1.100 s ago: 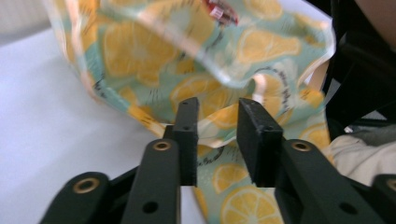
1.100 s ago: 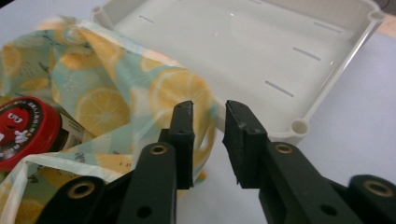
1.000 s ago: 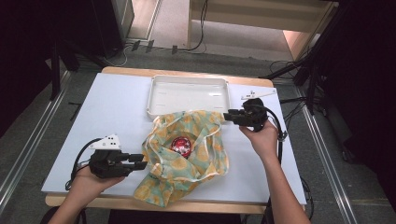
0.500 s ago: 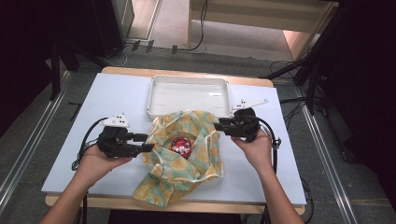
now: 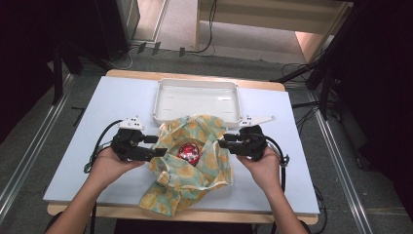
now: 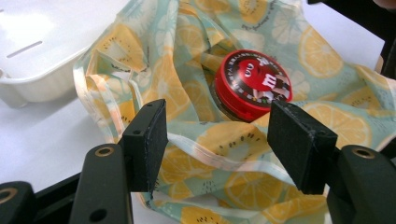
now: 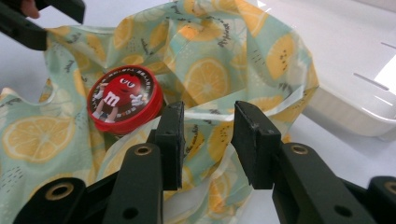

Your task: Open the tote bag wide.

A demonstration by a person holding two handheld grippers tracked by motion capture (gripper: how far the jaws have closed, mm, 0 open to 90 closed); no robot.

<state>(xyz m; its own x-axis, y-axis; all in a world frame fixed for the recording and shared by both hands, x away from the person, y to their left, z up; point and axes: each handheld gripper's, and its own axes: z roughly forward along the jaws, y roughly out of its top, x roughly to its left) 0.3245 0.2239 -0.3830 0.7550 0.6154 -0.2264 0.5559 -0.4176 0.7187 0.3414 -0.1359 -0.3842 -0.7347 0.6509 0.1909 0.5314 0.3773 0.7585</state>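
Note:
A red round candy tin (image 5: 189, 152) lies in the hollow of a crumpled lemon-print cloth bag (image 5: 195, 180) at the table's middle. My left gripper (image 5: 158, 152) is at the bag's left edge. In the left gripper view its jaws (image 6: 219, 126) have just been opening and stand wide. The bag's hem (image 6: 205, 151) runs loose between them, with the tin (image 6: 253, 84) just beyond. My right gripper (image 5: 221, 144) is at the bag's right edge. Its jaws (image 7: 208, 116) are open around a fold of the cloth (image 7: 210, 74) without pressing it, and the tin (image 7: 124, 98) lies to their left.
A shallow white tray (image 5: 195, 100) with nothing in it stands just behind the bag, touching its far edge. The white tabletop (image 5: 97, 107) stretches to either side. Cables trail from both grippers towards the person.
Both hands have closed in on the bag, the left from the lower left and the right from the upper right. The left jaws have opened wider. The bag's right side has sunk lower.

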